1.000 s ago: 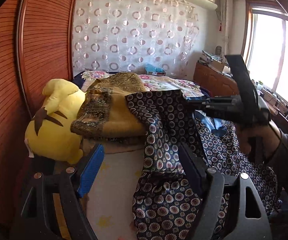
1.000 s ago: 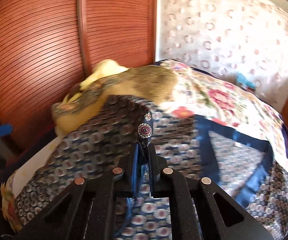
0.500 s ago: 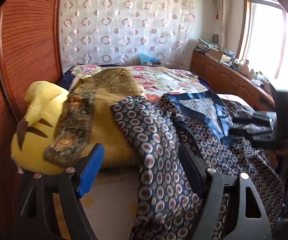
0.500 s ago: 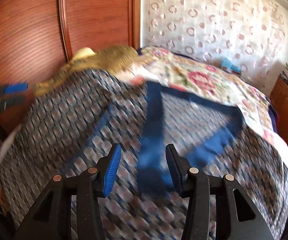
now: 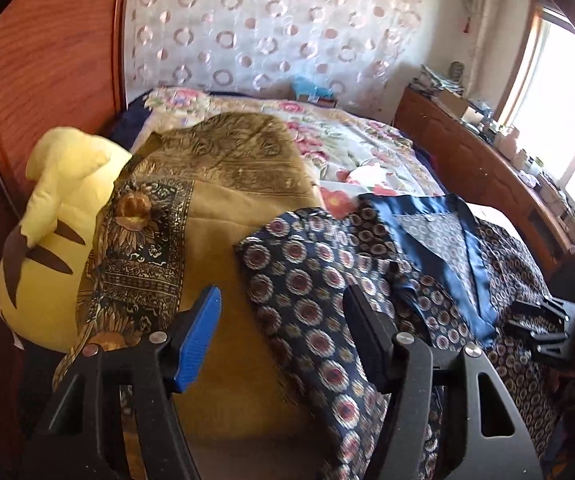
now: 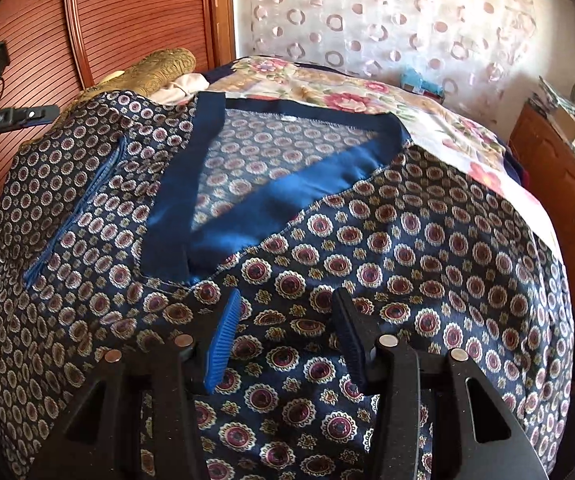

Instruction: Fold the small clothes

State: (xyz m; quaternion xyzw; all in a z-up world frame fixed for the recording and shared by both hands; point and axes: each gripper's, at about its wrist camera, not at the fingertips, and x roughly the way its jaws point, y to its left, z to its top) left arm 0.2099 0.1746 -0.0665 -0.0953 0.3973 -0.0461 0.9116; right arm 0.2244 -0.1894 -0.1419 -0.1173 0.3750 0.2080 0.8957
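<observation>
The robe is navy w/ a repeating pattern of red-and-cream medallions and a plain blue satin collar forming a V at the neck. It lies spread flat across the near end of the bed, over the floral bedspread; in the left wrist view its left part laps onto a mustard-brown patterned blanket.

The right gripper sits low over the robe's front, just below the collar's point, jaws spread apart w/ nothing between them (blue pad on the left finger). The left gripper hovers at the robe's left edge, jaws also wide apart and empty, one finger over the blanket, the other over the robe.

A yellow plush toy leans against the wood headboard beside the blanket.
</observation>
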